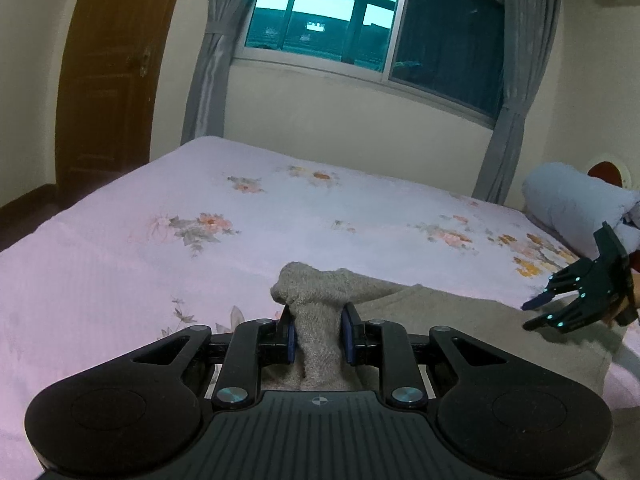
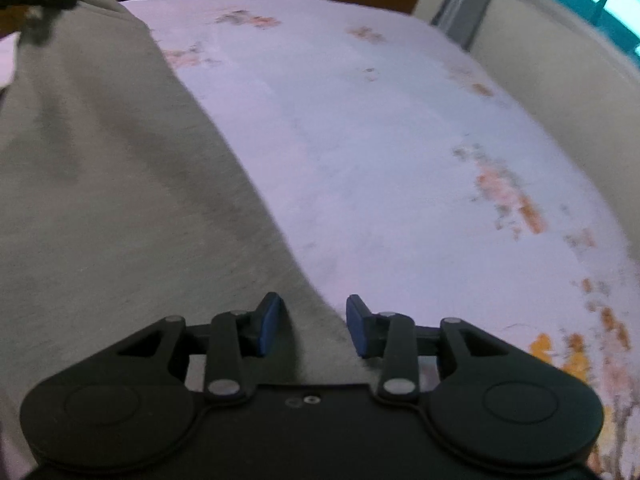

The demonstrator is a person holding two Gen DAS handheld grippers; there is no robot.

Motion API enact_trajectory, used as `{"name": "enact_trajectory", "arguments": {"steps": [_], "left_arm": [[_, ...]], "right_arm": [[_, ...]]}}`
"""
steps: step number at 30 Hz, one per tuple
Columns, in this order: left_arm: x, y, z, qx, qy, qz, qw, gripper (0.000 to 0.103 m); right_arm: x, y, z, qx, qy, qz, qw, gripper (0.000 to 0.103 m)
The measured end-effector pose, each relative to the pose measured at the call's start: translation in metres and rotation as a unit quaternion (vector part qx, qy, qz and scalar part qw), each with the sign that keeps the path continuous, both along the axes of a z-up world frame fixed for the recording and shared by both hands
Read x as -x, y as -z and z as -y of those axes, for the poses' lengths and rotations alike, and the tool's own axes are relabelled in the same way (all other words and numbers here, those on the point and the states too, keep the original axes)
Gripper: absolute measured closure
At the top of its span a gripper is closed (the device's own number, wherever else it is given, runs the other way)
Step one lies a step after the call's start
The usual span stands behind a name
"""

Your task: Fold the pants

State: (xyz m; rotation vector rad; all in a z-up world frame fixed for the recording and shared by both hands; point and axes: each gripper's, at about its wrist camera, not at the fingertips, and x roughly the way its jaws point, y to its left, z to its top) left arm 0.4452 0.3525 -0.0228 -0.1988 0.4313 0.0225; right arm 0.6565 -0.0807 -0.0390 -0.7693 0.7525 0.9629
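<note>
Early stage: left gripper [image 1: 319,336] clamps a pants [image 1: 460,312] bunch, lower centre; right gripper [image 2: 314,326] open over pants edge; fold undone.

My room is dim; the window [image 1: 360,12] glows teal. Right wrist view is motion-blurred, and fisheye bends both views' edges.

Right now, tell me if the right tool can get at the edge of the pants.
Probably yes. The right tool is open, its fingers straddling the pants edge on the bed, with nothing between. The left tool grips another part, off to the side.
</note>
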Motion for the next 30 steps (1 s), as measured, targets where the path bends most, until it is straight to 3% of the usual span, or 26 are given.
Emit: {"name": "enact_trajectory", "arguments": {"steps": [4,5,6,7,9,13,21,28,30], "left_arm": [[-0.002,-0.001,0.001,-0.003,0.001,0.000,1.0000,0.081],[-0.003,-0.002,0.002,-0.003,0.000,-0.002,1.0000,0.081],[-0.004,-0.001,0.002,-0.002,-0.002,-0.005,1.0000,0.081],[-0.005,0.000,0.001,0.001,-0.003,-0.009,1.0000,0.081],[-0.008,0.003,-0.003,0.008,-0.007,-0.015,0.9998,0.081],[-0.009,0.004,-0.005,0.019,-0.013,-0.015,0.9996,0.081],[0.019,-0.012,-0.003,0.023,-0.002,0.007,0.9997,0.081],[0.073,-0.014,-0.004,0.021,0.056,0.023,0.9979,0.079],[0.093,-0.010,-0.004,0.022,0.070,0.019,0.9971,0.072]], "right_arm": [[-0.008,0.006,-0.006,0.019,-0.008,-0.010,1.000,0.071],[-0.009,0.007,-0.008,0.022,-0.008,-0.015,1.000,0.076],[-0.009,0.007,-0.010,0.022,-0.006,-0.035,0.999,0.093],[-0.008,0.006,-0.011,0.024,-0.007,-0.041,0.999,0.103],[0.004,0.002,-0.011,0.035,-0.010,-0.017,0.999,0.103],[0.029,-0.017,0.002,0.004,0.014,0.012,1.000,0.103],[0.102,-0.065,0.018,0.005,0.048,0.101,0.994,0.103],[0.225,-0.100,0.040,0.014,0.059,0.172,0.983,0.103],[0.268,-0.100,0.046,0.016,0.062,0.183,0.981,0.103]]}}
